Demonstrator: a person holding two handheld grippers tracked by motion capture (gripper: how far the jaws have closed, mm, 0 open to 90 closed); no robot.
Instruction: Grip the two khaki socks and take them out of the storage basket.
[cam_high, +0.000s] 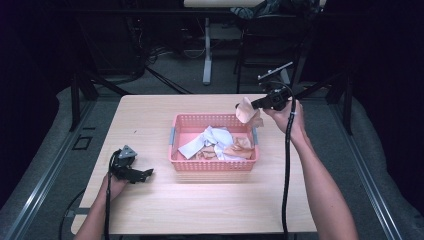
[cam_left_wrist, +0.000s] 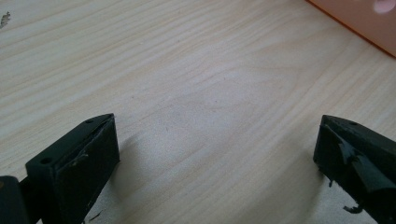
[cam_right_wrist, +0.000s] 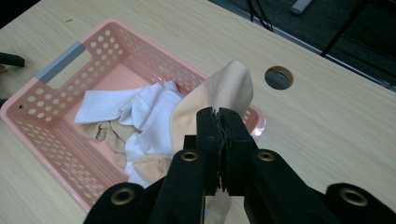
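1. Right gripper (cam_high: 239, 106) up over far-right corner of pink basket (cam_high: 180, 161), fingers (cam_right_wrist: 208, 135) pressed together, clamped on beige sock (cam_high: 247, 111).
2. Beige sock hanging from fingers, clear of tabletop (cam_high: 210, 205), lower end over basket's far-right rim; in right gripper view sock (cam_right_wrist: 219, 93) drapes over rim edge.
3. Inside basket: white socks (cam_high: 212, 139) and more beige ones (cam_high: 239, 148), bunched toward right half; left half of basket floor bare.
4. Left gripper (cam_high: 146, 173) low at tabletop, left of basket, apart from it; fingers (cam_left_wrist: 81, 163) spread wide, nothing between, bare wood under them.
5. Basket edge just showing in top-right corner of left gripper view (cam_left_wrist: 359, 23).
6. Open tabletop in front of basket up to near edge, also right of basket.
7. Round hole in tabletop (cam_right_wrist: 279, 77) beyond basket's far-right corner, near far edge.
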